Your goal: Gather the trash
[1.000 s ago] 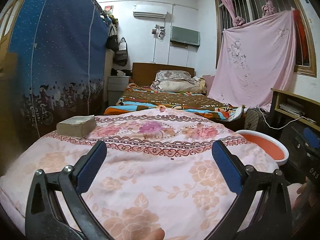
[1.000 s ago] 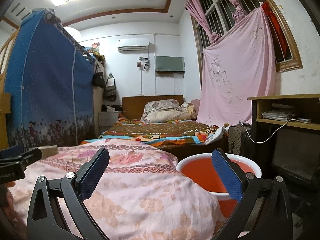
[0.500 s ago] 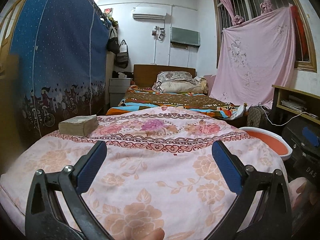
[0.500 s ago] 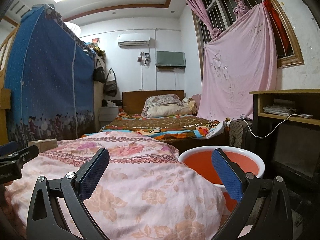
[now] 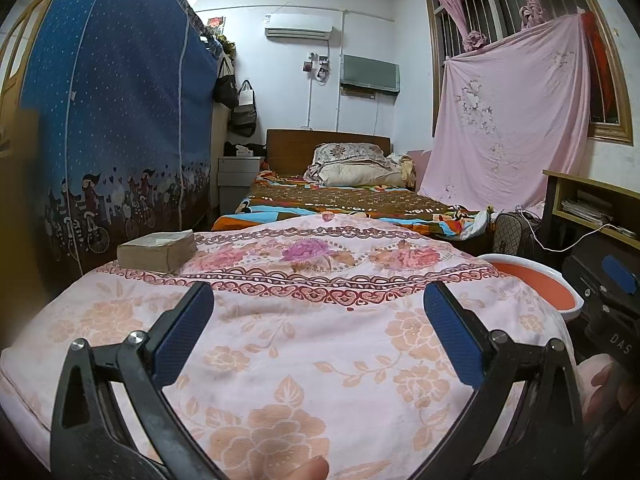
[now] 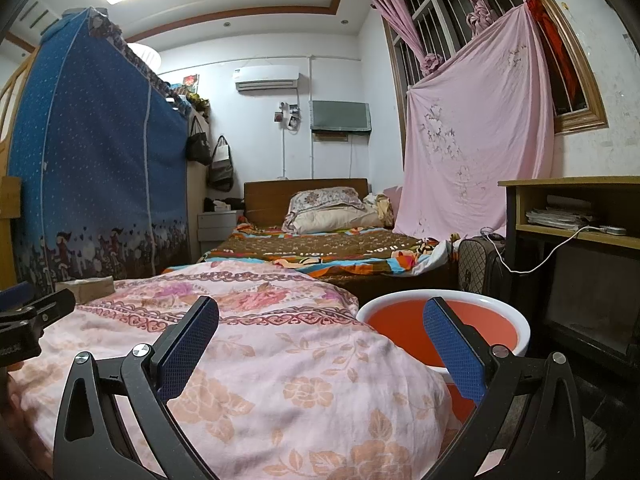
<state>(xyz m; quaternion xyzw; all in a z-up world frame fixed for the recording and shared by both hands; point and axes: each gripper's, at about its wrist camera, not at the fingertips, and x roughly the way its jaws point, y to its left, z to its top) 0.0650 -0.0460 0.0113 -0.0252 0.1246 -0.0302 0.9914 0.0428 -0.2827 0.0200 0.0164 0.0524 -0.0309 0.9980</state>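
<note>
My left gripper (image 5: pixel 318 320) hangs open over a surface draped in a pink flowered cloth (image 5: pixel 312 360), nothing between its fingers. A tan block-shaped pack (image 5: pixel 158 250) lies on the cloth at the far left, well ahead of the left finger. My right gripper (image 6: pixel 320 340) is open too, over the cloth's right edge (image 6: pixel 300 380). Its right finger stands in front of an orange basin with a white rim (image 6: pixel 400 316). The left wrist view also shows this basin (image 5: pixel 532 284) beside the cloth. I see no clear piece of trash apart from a small dark speck (image 5: pixel 350 309).
A bed with a brown patterned cover (image 5: pixel 348 200) lies beyond the cloth. A blue fabric wardrobe (image 5: pixel 108 140) lines the left side. On the right stand a wooden desk (image 6: pixel 572 220) and a checked bag with a white cable (image 6: pixel 480 264). A hand (image 5: pixel 608 380) holds the right gripper.
The right wrist view has shifted slightly, so the basin and desk sit a little higher in frame. The left view is almost unchanged. Both grippers stay open.
</note>
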